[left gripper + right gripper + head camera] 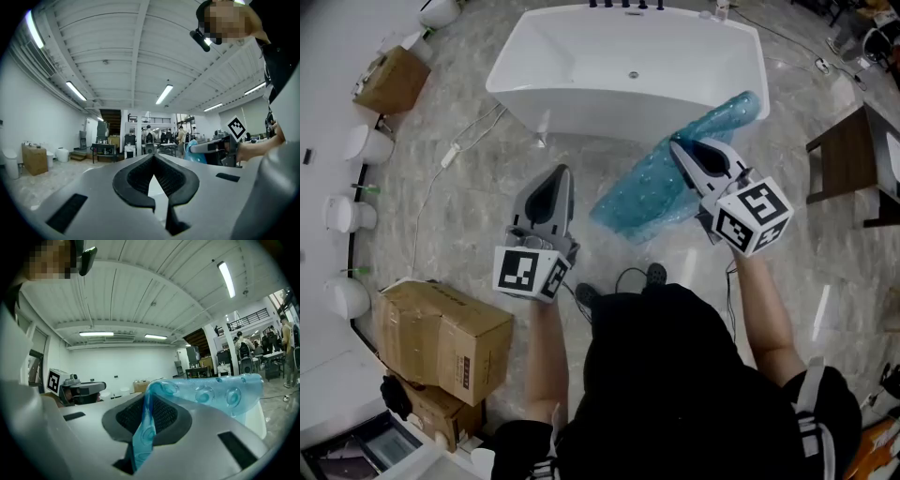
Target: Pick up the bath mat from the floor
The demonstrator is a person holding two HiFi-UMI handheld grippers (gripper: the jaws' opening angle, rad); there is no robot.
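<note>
- The right hand-held gripper [677, 148] is clenched on the bath mat [675, 183]. In the right gripper view a fold of the mat [220, 392] stands pinched between the two dark pads, and the rest of it spreads away to the right.
- The mat is translucent blue and dotted with round suction cups. In the head view it hangs in a crumpled sheet from the jaw tips – one end rises toward the near corner of the bathtub [628, 66] and the other sags down to the left.
- Whether its lowest edge touches the floor [478, 202] cannot be made out.
- The left hand-held gripper [562, 172] is clenched on nothing. In its own view the left hand-held gripper [153, 158] has its pad tips meeting, with only a narrow wedge of light below them.
- It is held beside the mat's lower left edge, apart from it, and points the same way as the right one.
- Each gripper can be seen off to the side in the other's view.
- The white bathtub stands just beyond the mat on the grey marbled floor.
- A white cable [450, 159] trails across the floor to the left of the tub.
- Cardboard boxes [441, 337] are stacked at the lower left – another box [392, 80] sits by the wall at the upper left.
</note>
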